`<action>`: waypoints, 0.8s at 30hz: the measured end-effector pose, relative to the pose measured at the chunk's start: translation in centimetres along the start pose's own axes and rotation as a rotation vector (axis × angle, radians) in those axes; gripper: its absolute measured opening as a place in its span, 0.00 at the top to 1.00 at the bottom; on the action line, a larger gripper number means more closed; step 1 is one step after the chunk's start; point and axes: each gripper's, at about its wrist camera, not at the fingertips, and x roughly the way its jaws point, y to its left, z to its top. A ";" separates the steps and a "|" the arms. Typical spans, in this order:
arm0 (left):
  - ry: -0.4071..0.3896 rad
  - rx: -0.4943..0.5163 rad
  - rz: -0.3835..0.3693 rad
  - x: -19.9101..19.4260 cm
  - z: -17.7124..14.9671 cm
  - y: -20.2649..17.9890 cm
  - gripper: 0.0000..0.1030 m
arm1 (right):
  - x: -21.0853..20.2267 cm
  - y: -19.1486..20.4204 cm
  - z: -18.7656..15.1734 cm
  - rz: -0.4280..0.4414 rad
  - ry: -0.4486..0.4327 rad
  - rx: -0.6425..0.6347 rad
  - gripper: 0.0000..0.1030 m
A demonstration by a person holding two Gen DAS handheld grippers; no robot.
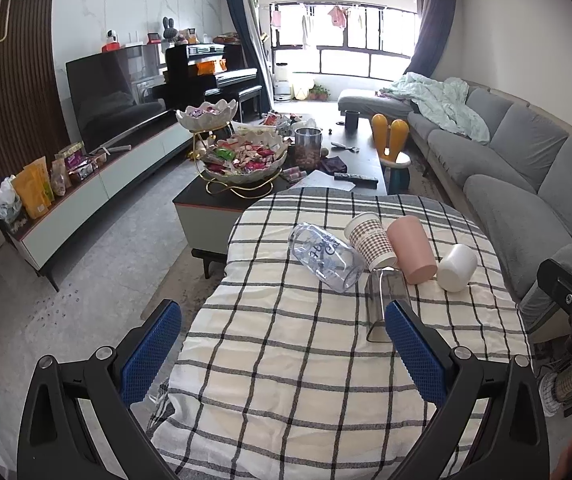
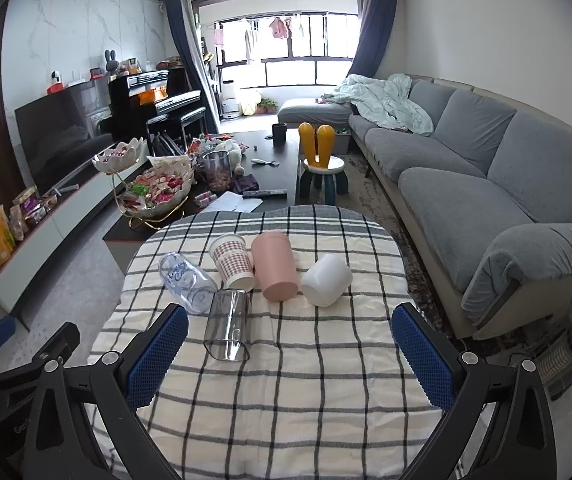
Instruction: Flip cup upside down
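Note:
Several cups lie on their sides on a checked tablecloth [image 1: 286, 360] [image 2: 306, 380]. They are a clear printed cup [image 1: 326, 256] [image 2: 185, 280], a checked paper cup [image 1: 372, 240] [image 2: 231, 258], a pink cup [image 1: 412, 248] [image 2: 275, 266], a white cup [image 1: 457, 267] [image 2: 327, 279] and a clear smoky glass [image 1: 386, 304] [image 2: 227, 326]. My left gripper [image 1: 281, 344] is open and empty, near the glass. My right gripper [image 2: 290, 346] is open and empty, its left finger beside the glass.
A dark coffee table [image 1: 358, 160] [image 2: 277, 160] with snack bowls [image 1: 245, 160] [image 2: 153, 192] stands beyond the cloth-covered table. A grey sofa [image 1: 526, 168] [image 2: 486, 184] runs along the right. A TV unit [image 1: 97, 184] lines the left wall. A yellow-backed stool [image 2: 322, 160] stands between.

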 end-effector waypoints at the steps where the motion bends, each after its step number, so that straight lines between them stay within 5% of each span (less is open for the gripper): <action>1: -0.001 0.000 0.006 0.1 0.1 0.1 0.00 | 0.2 0.2 0.0 0.002 0.002 -0.005 0.01; 13: 0.020 -0.037 0.100 3.2 0.6 1.9 0.00 | 4.5 4.3 2.4 0.049 0.039 -0.111 0.01; 24: 0.137 -0.091 0.100 9.1 0.6 3.3 0.00 | 13.1 10.6 5.1 0.184 0.202 -0.320 0.03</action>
